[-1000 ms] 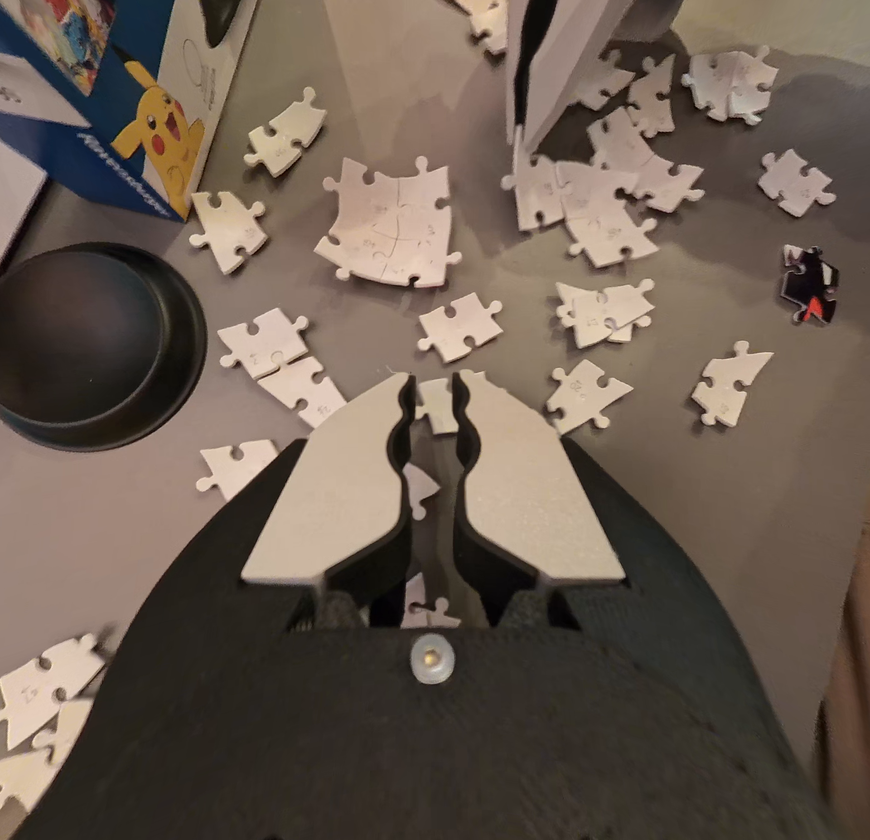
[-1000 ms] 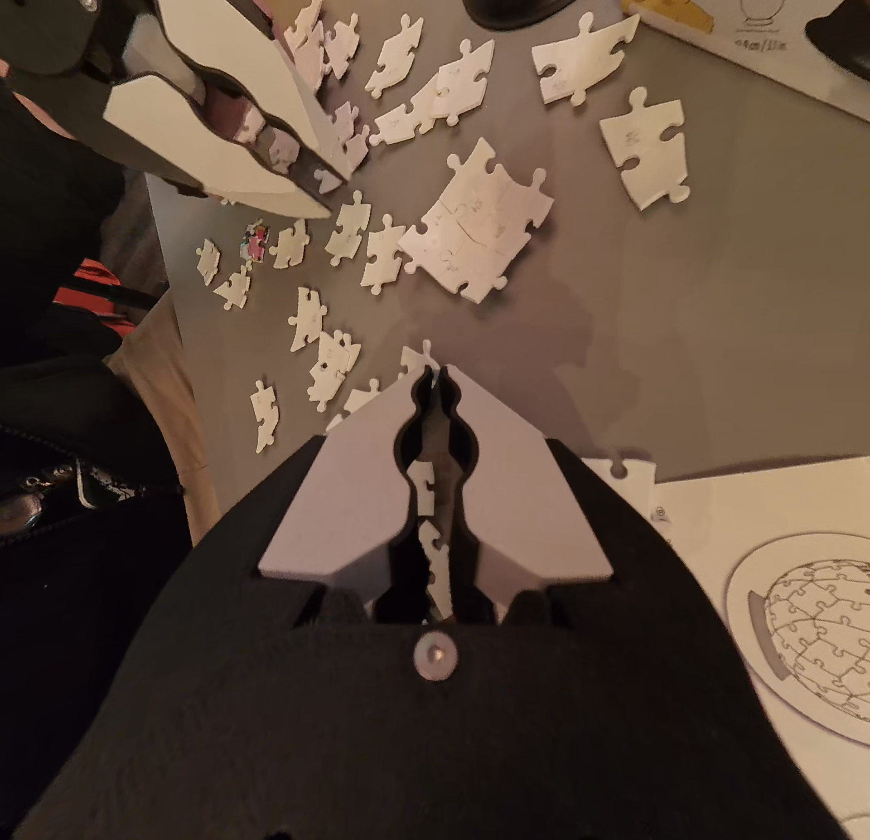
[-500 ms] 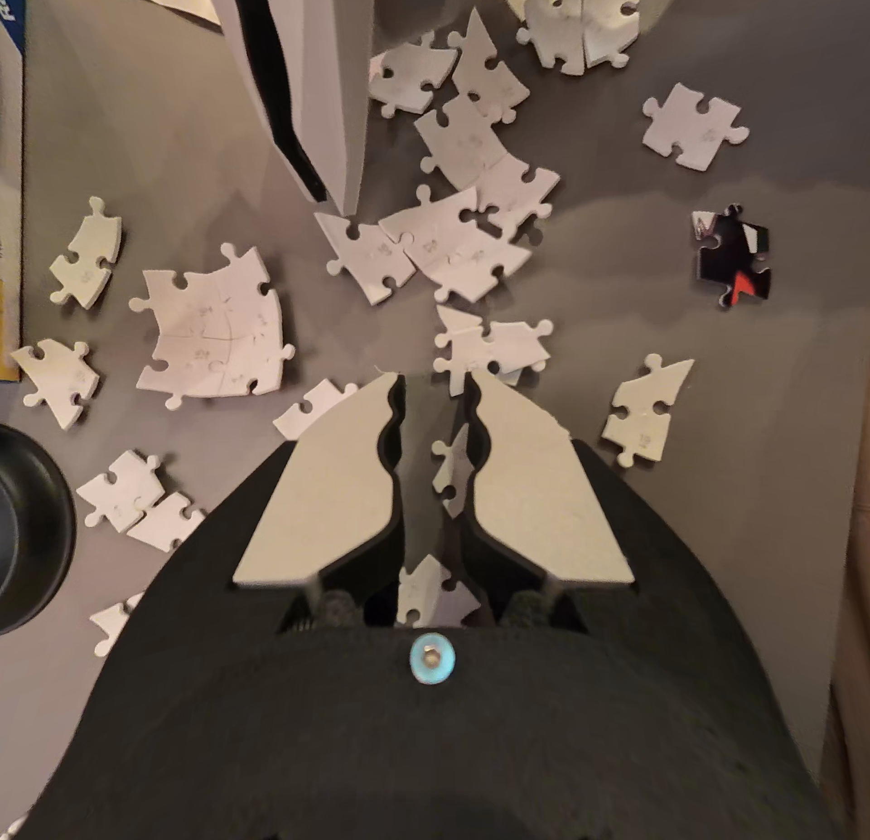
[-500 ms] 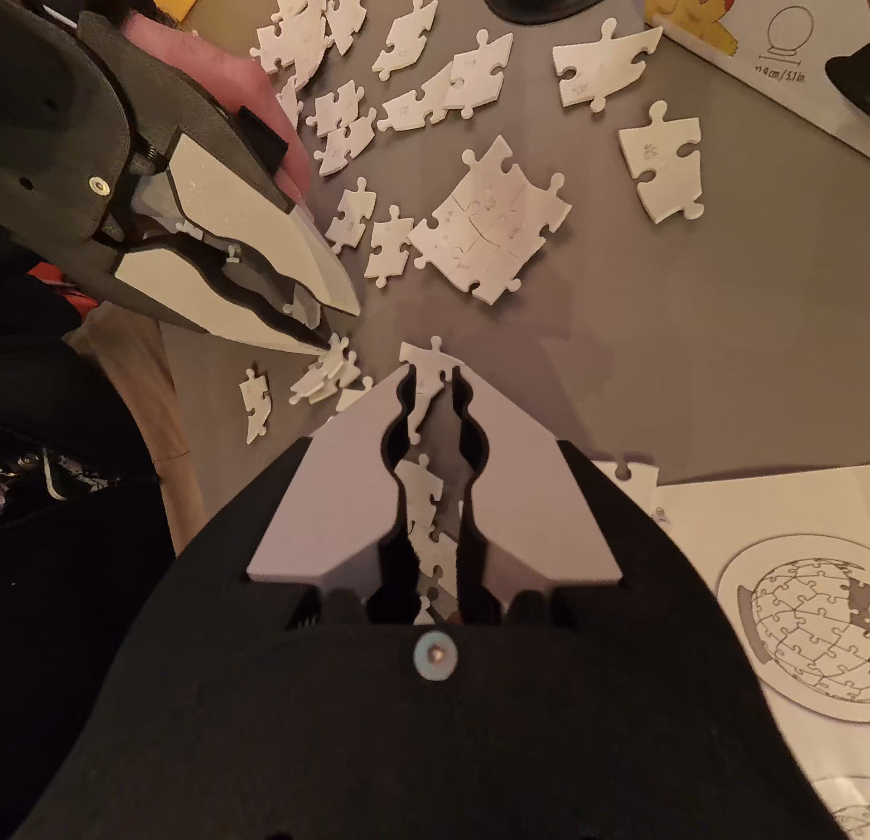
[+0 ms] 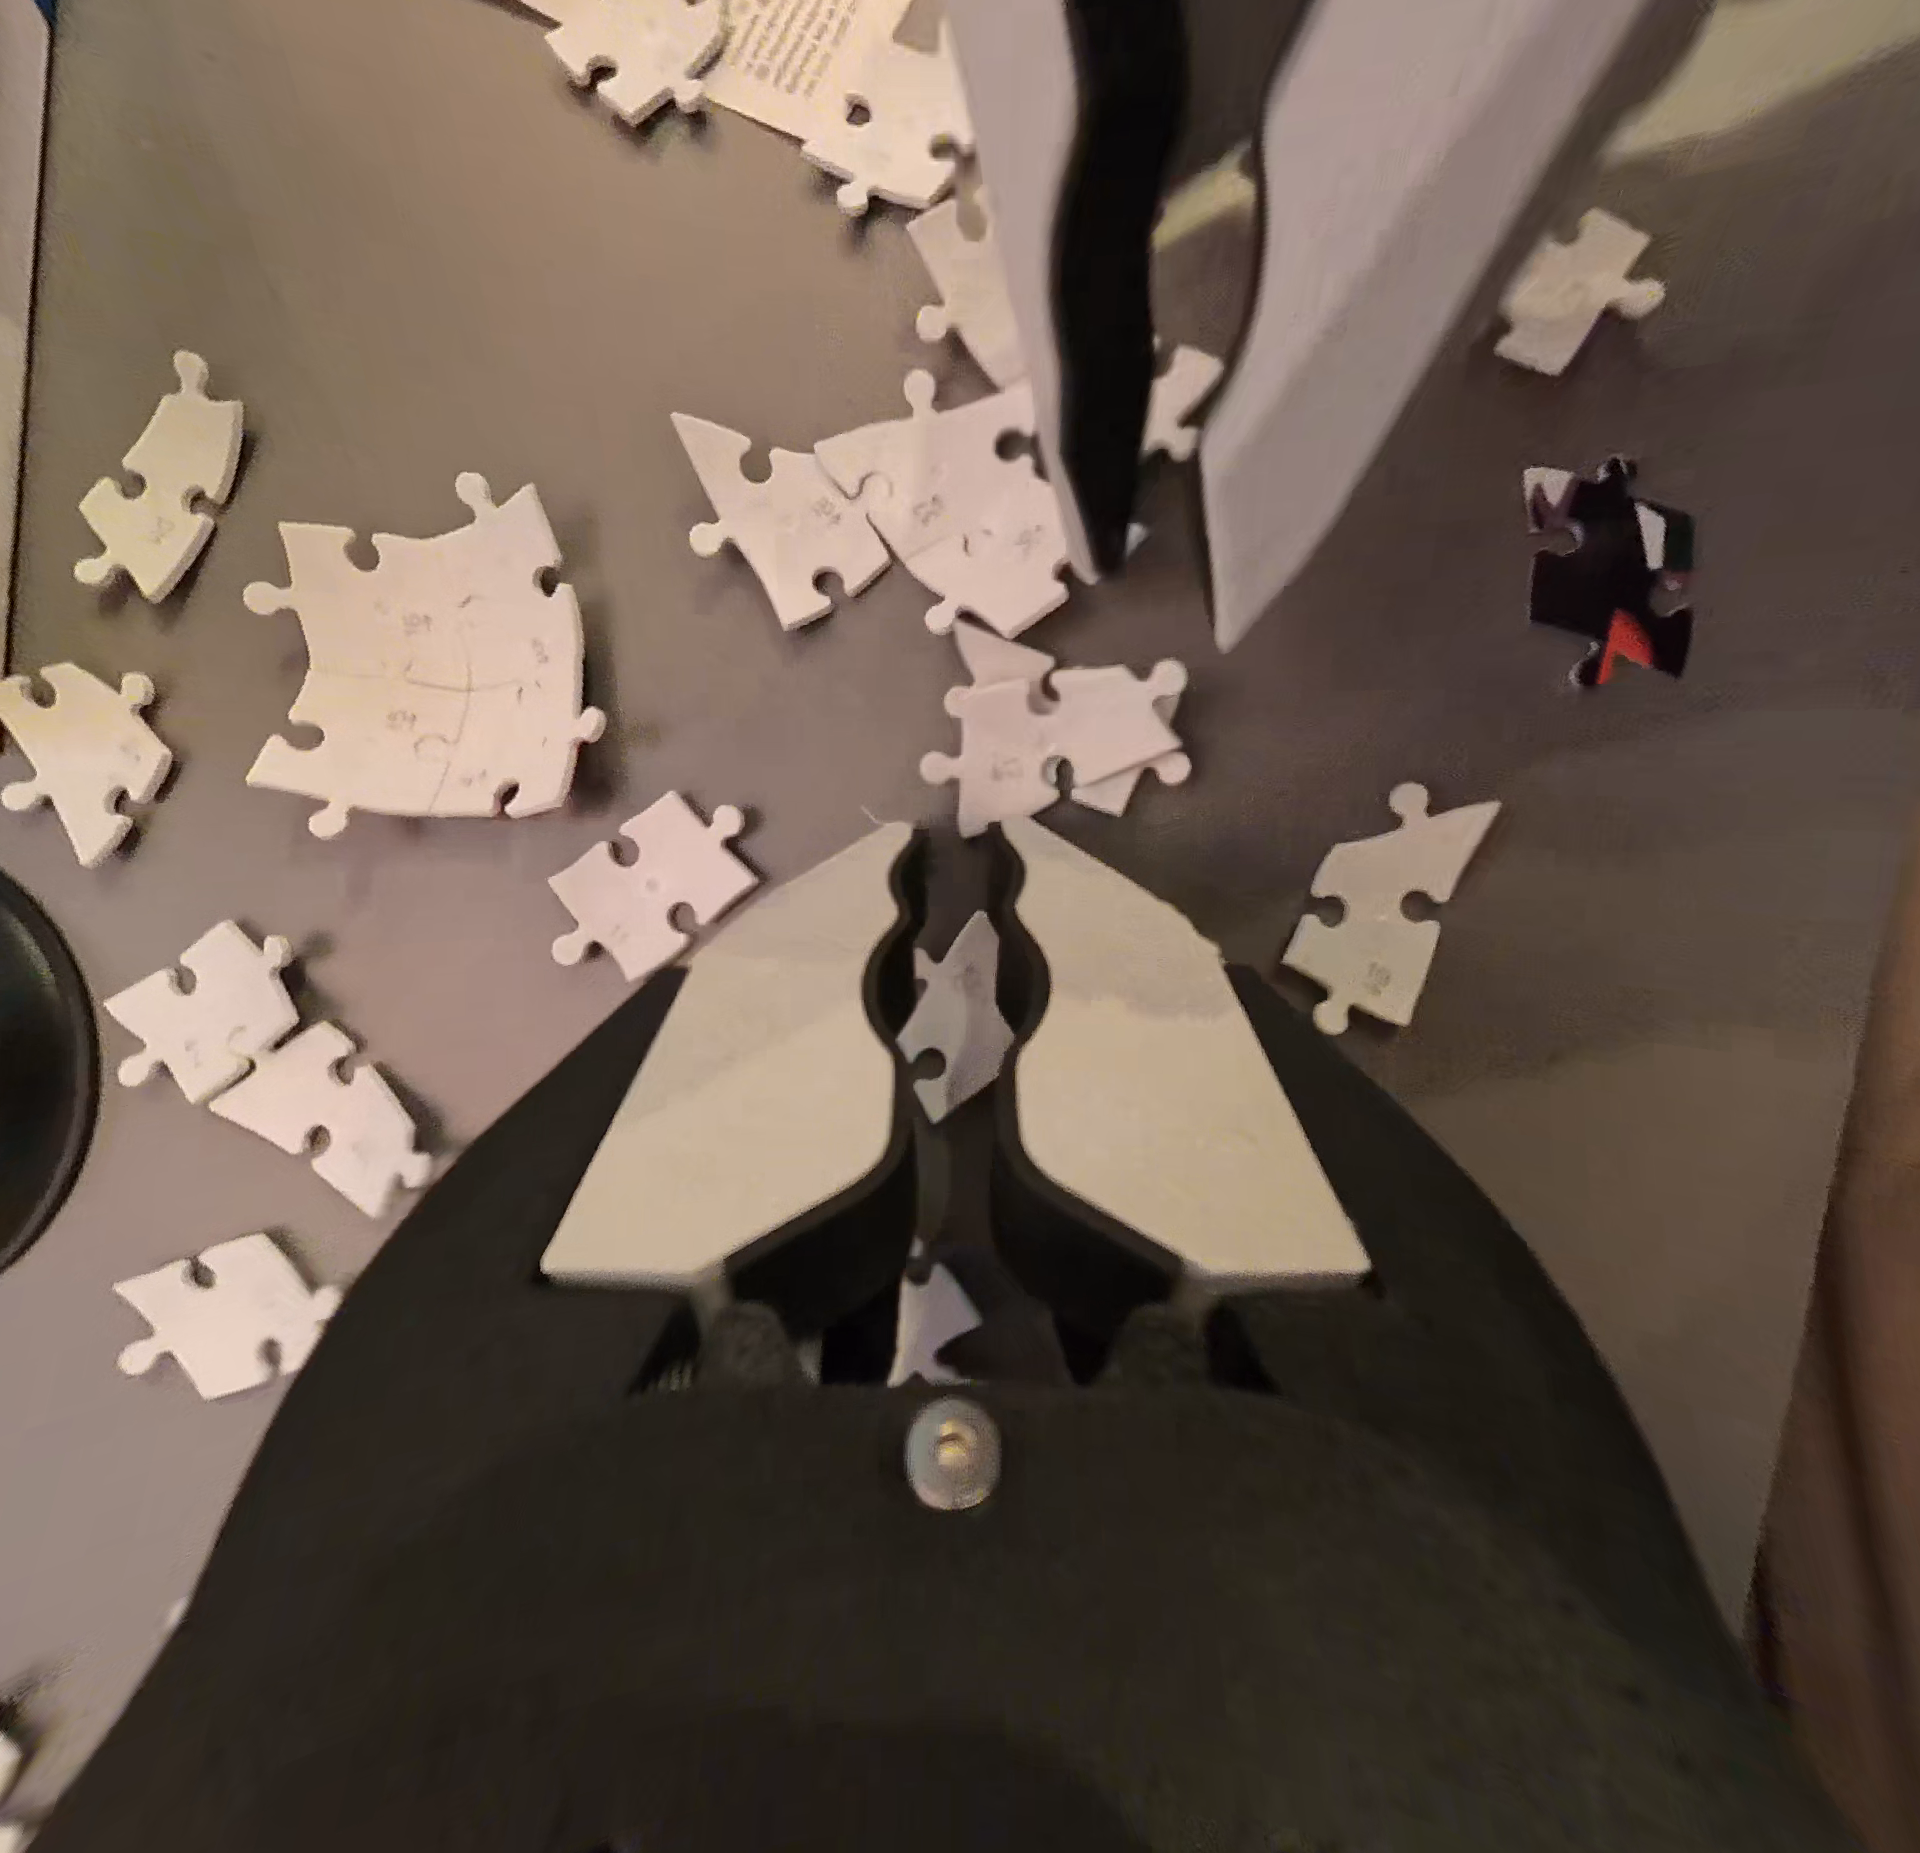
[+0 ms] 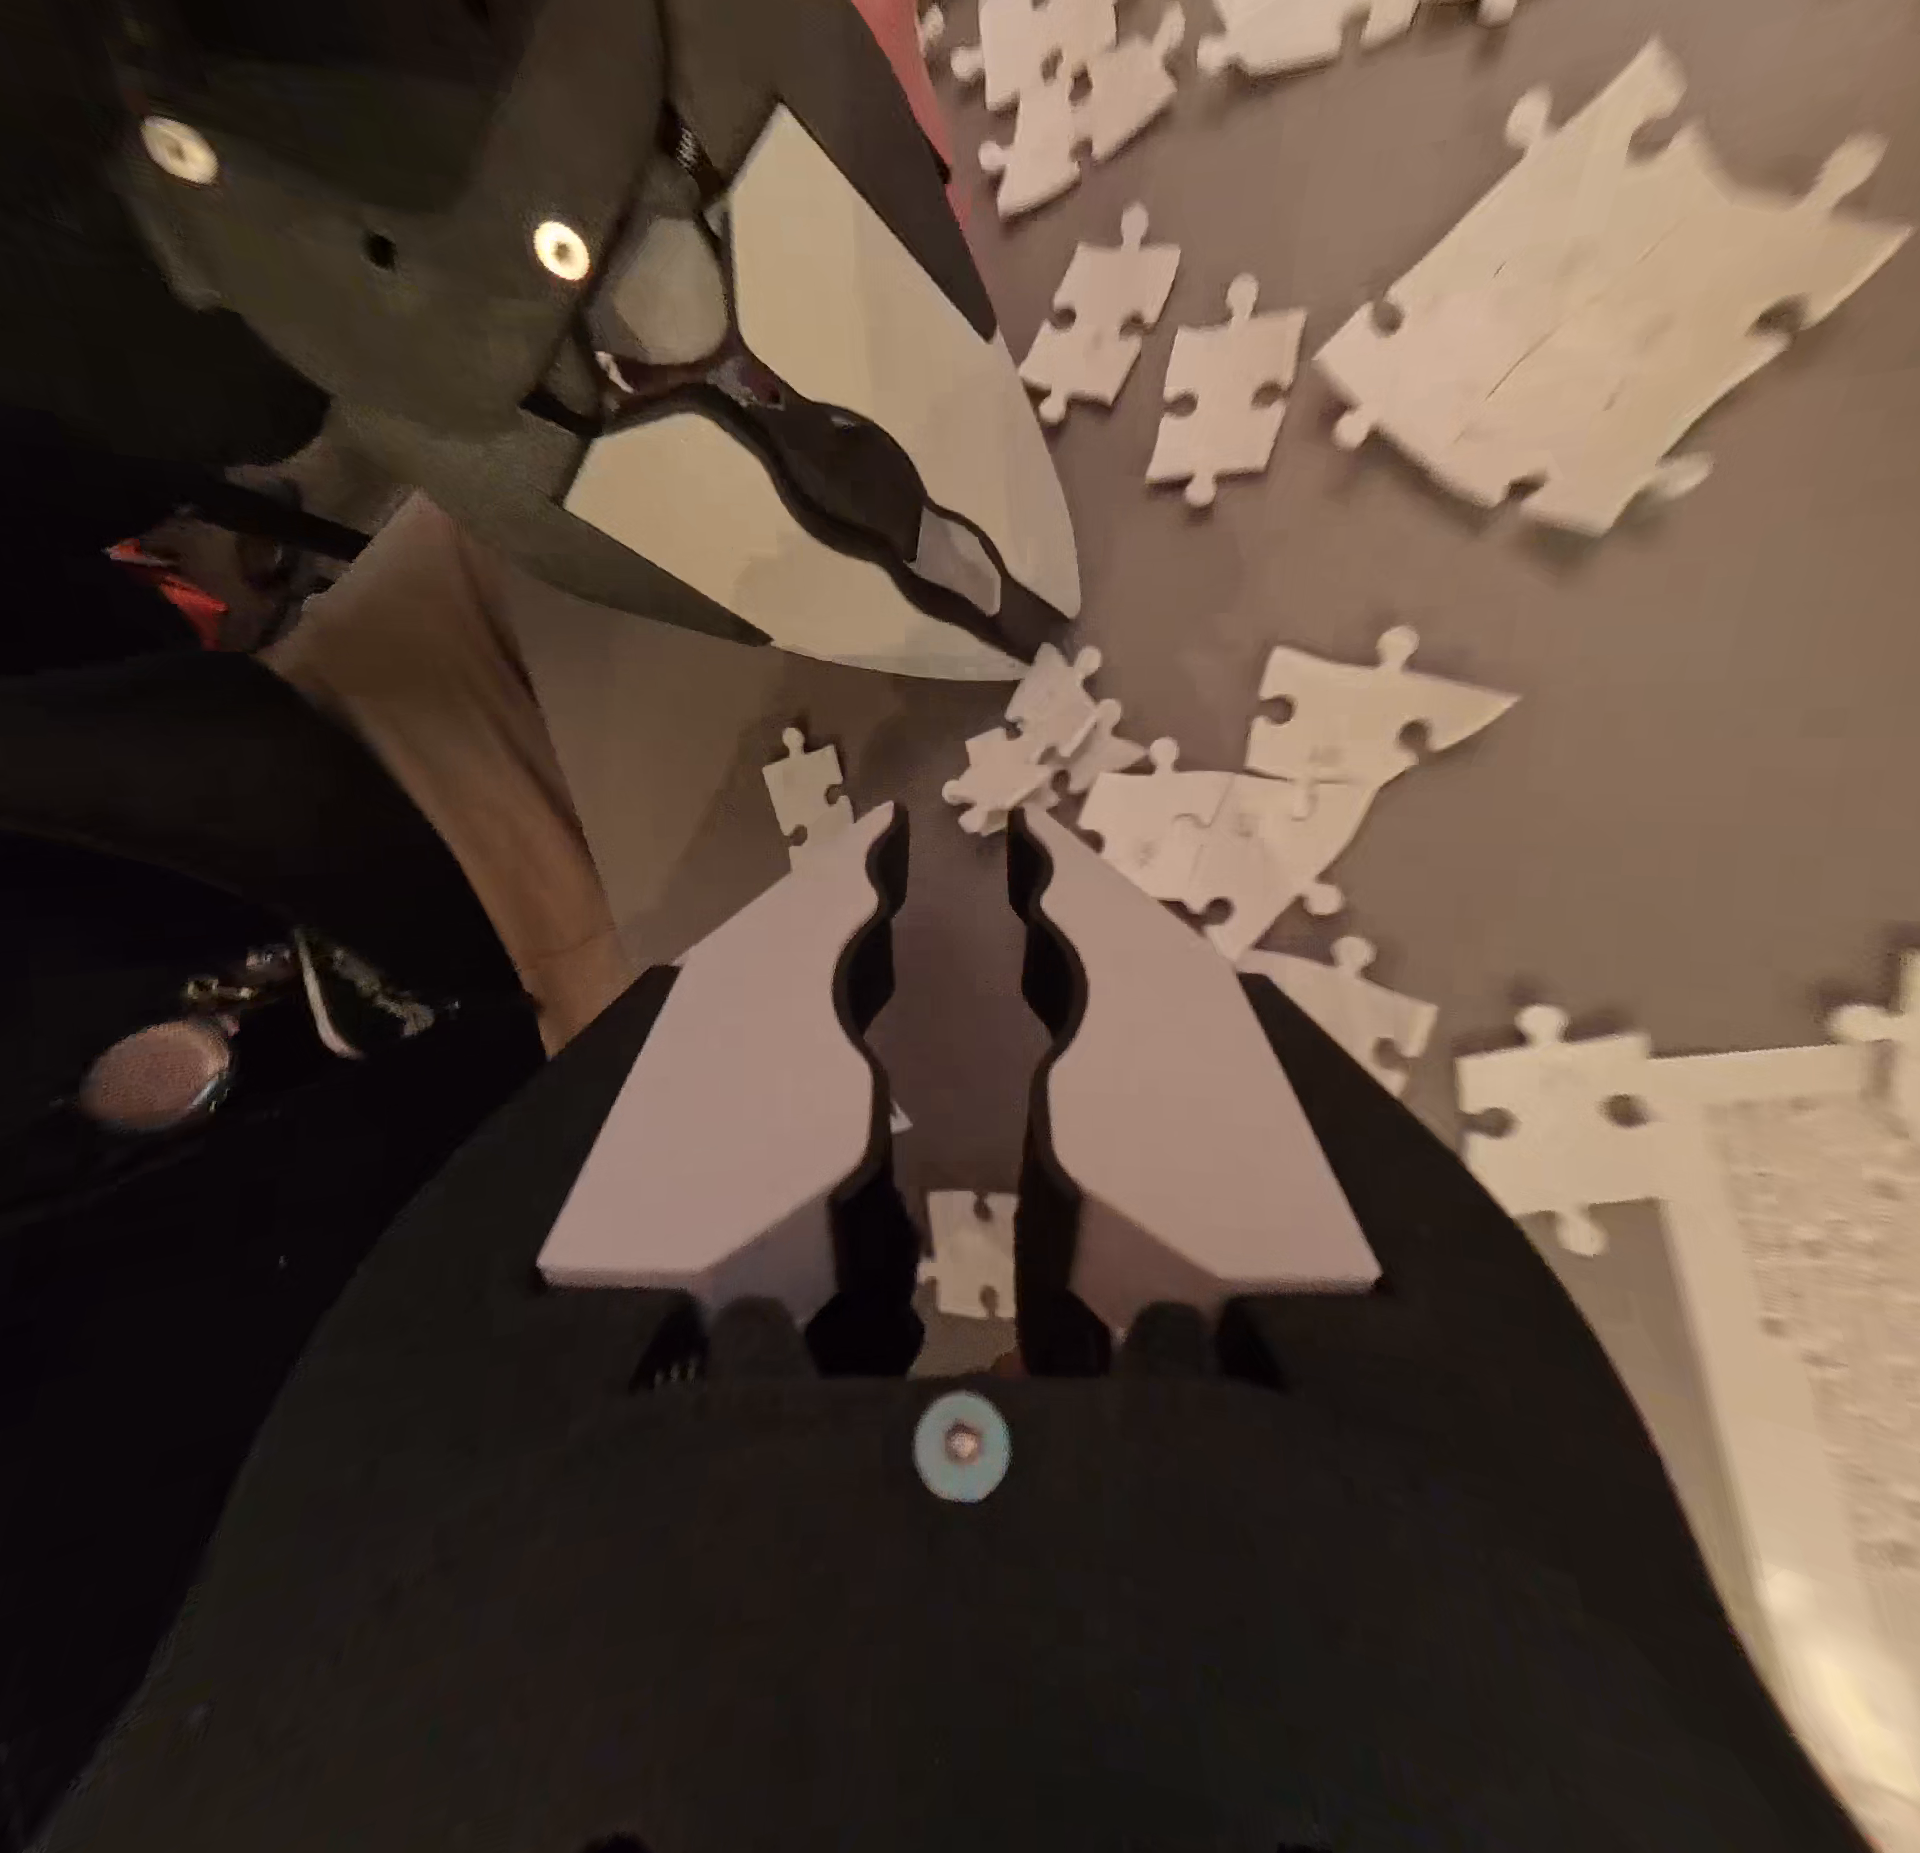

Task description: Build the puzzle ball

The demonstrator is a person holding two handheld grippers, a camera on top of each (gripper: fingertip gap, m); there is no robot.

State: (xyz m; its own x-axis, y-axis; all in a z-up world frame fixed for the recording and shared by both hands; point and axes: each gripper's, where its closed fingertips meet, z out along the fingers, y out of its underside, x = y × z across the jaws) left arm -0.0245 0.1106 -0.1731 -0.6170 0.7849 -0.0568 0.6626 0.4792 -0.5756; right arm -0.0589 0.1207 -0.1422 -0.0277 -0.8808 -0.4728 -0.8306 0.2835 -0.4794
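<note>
Mostly blank-side-up white puzzle pieces [image 5: 1049, 738], one joined curved patch [image 5: 421, 676].

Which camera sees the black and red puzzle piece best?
The left wrist view. The black and red piece lies picture-side up on the grey table, alone and uncovered, right of the right tongs. The right wrist view does not show it; only white pieces appear there.

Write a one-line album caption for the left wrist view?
Left gripper hovers, slightly open, over face-down white puzzle pieces on a grey table, facing the open right gripper.
</note>
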